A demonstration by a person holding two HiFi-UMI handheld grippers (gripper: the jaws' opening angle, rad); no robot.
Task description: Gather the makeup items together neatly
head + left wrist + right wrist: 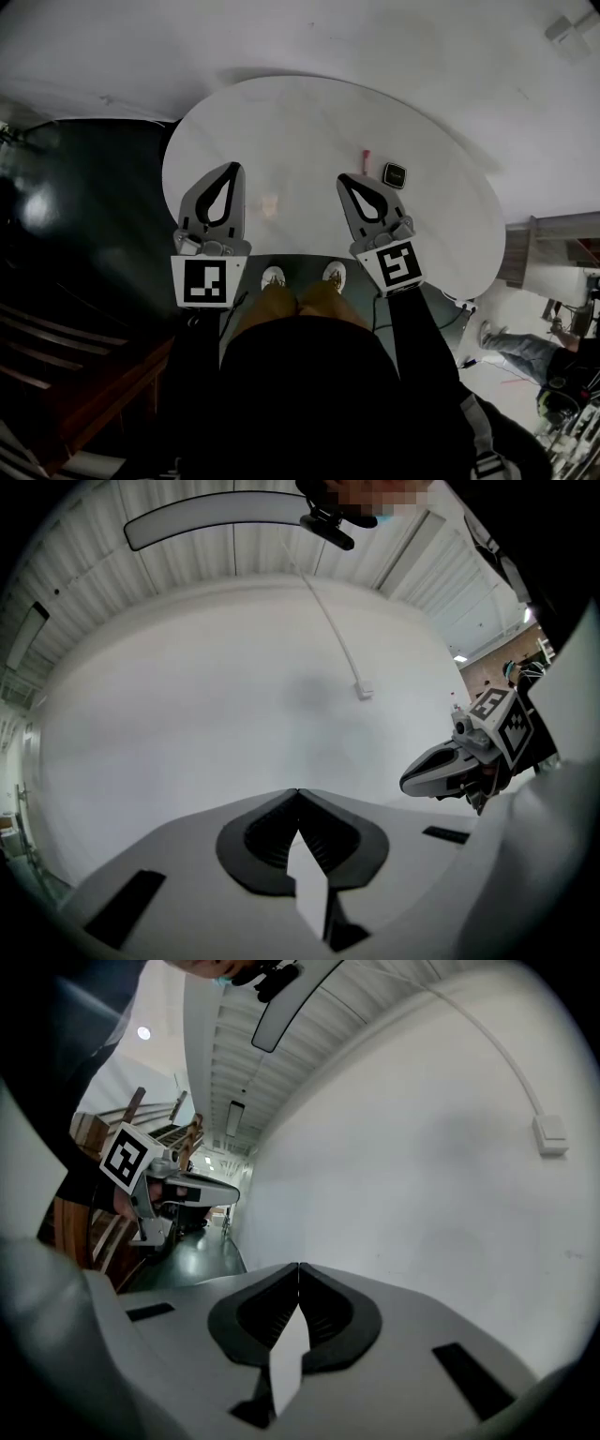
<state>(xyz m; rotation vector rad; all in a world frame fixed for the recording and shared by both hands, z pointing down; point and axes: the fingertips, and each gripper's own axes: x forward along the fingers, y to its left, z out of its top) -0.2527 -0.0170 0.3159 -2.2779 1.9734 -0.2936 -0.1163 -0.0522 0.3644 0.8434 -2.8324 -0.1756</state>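
Tiny pink item (pixel 367 157) near black compact (pixel 395 174) is indistinct.

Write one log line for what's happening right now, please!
left gripper: shut, empty | right gripper: shut, empty | pink stick, dark compact: on white table near right gripper, untouched

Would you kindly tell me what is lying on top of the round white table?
A small dark square case and a slim pink stick lie close together on the round white table. The shut left gripper and right gripper cover parts of its near side, hiding anything beneath.
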